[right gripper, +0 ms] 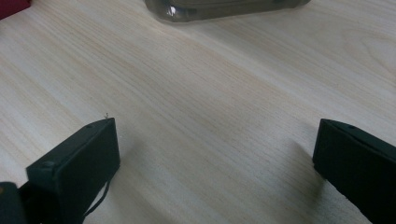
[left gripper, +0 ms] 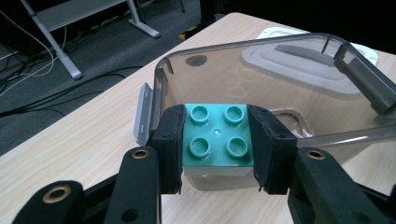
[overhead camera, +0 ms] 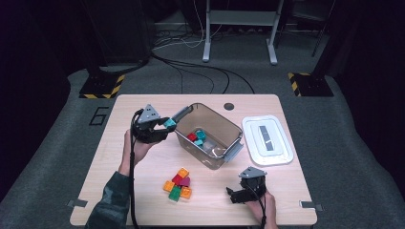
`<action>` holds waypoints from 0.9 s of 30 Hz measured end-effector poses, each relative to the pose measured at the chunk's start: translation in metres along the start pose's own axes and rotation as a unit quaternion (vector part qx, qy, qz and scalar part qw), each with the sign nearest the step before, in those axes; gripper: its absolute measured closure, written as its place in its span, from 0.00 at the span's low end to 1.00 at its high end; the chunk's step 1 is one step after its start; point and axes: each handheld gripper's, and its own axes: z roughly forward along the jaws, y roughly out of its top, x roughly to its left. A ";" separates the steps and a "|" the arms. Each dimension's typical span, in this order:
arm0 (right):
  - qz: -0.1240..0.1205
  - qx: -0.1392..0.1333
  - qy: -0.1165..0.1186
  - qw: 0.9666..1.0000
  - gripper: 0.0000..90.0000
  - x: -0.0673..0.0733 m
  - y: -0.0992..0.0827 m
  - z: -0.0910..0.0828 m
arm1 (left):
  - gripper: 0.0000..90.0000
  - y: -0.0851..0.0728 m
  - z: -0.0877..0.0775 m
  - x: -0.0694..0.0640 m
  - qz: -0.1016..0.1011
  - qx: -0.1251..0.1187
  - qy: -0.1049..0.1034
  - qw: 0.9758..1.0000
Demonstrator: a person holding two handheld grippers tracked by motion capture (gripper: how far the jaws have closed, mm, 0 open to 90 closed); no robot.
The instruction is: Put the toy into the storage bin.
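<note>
Here the left gripper jaws clamp the teal block squarely between them, beside the bin rim.

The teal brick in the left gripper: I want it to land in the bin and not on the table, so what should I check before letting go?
1. Grip: the left gripper has both pads against the sides of the teal brick. Ok.
2. Brick attitude: studs face up, sitting level between the jaws. Ok.
3. Position: the brick is at the near rim of the clear bin, not yet over the inside. Not ok.
4. Bin open: the white lid lies on the table beside it. Ok.
5. Room inside: a few bricks on the floor, bare space around them. Ok.
6. Right gripper: open, on the table away from the bin. Ok.
</note>
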 end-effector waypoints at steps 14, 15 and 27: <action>0.000 0.000 0.000 1.000 0.00 0.000 0.000 0.000 | 0.65 0.016 0.018 0.005 0.001 0.010 -0.007 1.000; 0.000 0.000 0.000 1.000 0.00 0.000 0.000 0.000 | 0.65 0.016 0.020 0.005 -0.003 0.009 -0.007 1.000; 0.002 -0.001 0.000 1.000 0.00 0.000 0.000 0.000 | 0.65 0.022 0.043 0.008 -0.005 0.034 -0.018 0.999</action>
